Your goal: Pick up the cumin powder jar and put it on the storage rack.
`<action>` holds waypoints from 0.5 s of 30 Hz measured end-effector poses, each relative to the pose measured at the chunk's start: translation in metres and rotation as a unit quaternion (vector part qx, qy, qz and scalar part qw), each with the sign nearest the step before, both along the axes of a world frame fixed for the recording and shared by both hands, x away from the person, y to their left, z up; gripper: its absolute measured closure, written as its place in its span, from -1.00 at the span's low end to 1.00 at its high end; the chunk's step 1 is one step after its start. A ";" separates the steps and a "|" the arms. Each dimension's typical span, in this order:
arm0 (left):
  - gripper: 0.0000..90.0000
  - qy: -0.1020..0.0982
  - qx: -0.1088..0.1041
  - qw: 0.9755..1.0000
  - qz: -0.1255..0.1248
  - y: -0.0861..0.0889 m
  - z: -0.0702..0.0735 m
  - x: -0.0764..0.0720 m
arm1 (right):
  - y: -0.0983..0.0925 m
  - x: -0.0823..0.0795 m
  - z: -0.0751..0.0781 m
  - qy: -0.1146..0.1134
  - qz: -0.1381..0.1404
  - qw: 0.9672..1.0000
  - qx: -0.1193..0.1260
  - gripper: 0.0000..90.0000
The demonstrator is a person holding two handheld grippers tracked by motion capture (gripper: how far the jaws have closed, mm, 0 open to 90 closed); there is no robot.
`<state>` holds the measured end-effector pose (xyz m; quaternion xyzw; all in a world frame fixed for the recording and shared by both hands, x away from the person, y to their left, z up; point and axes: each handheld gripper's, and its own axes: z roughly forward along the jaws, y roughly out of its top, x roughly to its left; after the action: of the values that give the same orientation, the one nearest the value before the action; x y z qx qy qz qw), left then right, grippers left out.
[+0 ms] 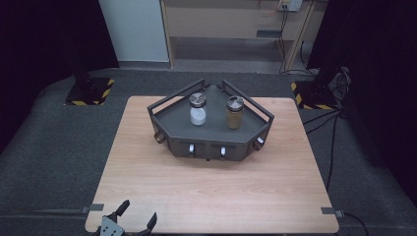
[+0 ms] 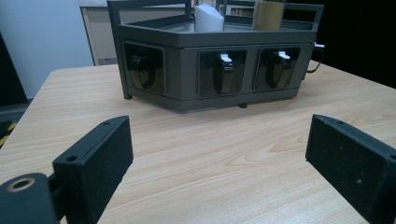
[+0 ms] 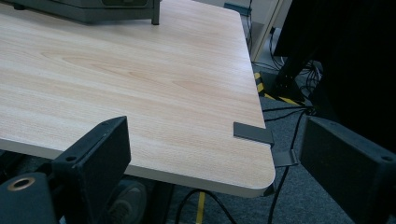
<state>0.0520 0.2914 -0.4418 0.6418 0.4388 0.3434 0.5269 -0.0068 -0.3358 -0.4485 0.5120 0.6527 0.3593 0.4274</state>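
A dark grey corner rack point(image 1: 206, 146) stands at the back middle of the wooden table point(image 1: 211, 191). On its top tray stand a jar of white powder point(image 1: 197, 110) and a jar of brown powder point(image 1: 234, 114), both with metal lids. My left gripper point(image 1: 139, 210) hovers at the table's near left edge, open and holding nothing. In the left gripper view its open jaws point(image 2: 219, 140) face the rack point(image 2: 187, 70), the white jar point(image 2: 208, 18) and the brown jar point(image 2: 268, 14), well short of them. My right gripper point(image 3: 217, 140) is open over the table's near right corner point(image 3: 243, 172).
Small metal hooks point(image 2: 226, 58) sit in the recesses of the rack's front. Grey tape tabs point(image 1: 332, 211) mark the table's near corners. Cables point(image 1: 329, 137) and a yellow-black striped stand base point(image 1: 314, 98) lie on the floor to the right. A wooden shelf unit point(image 1: 231, 29) stands behind.
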 end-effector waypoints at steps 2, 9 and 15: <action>-0.86 0.001 0.000 1.000 0.000 0.000 0.000 0.000 | 0.000 0.000 0.000 0.000 0.000 1.000 0.000 -0.80; -0.86 0.001 0.000 1.000 0.000 0.000 0.000 0.000 | 0.000 0.000 0.000 0.001 0.001 1.000 -0.001 -0.80; -0.86 0.001 0.001 1.000 0.000 0.000 0.000 0.001 | 0.000 0.001 -0.001 0.001 0.002 1.000 -0.002 -0.80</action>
<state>0.0526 0.2914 -0.4420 0.6427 0.4388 0.3437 0.5256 -0.0061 -0.3357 -0.4491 0.5100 0.6548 0.3586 0.4272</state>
